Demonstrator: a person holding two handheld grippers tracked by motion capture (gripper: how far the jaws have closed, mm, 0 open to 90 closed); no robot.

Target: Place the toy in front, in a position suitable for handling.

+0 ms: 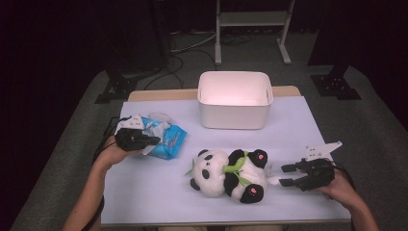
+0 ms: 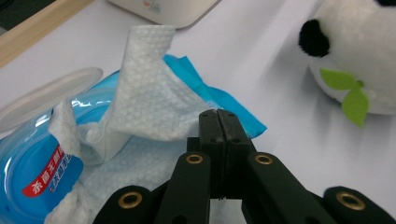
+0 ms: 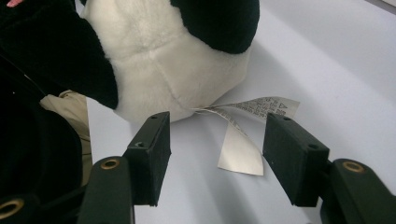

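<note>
A blue pack of wet wipes (image 1: pixel 169 140) lies at the table's left, its clear lid (image 2: pixel 46 93) flipped open. A white wipe (image 2: pixel 144 84) sticks up out of the pack (image 2: pixel 28 158). My left gripper (image 1: pixel 156 140) reaches over the pack, and in its own view the jaws (image 2: pixel 218 116) stand pressed together on the wipe's lower edge. A plush panda (image 1: pixel 226 174) lies on its back at centre front. My right gripper (image 1: pixel 283 175) sits just right of the panda (image 3: pixel 163 70), open (image 3: pixel 217 126), with the toy's white label tags (image 3: pixel 243 154) lying between the jaws, untouched.
A white plastic bin (image 1: pixel 235 120) stands at the back centre of the white table cover (image 1: pixel 144 192). The panda's head with a green leaf (image 2: pixel 355 100) lies to the right of the wipes pack. Cables and stand feet are on the floor beyond the table.
</note>
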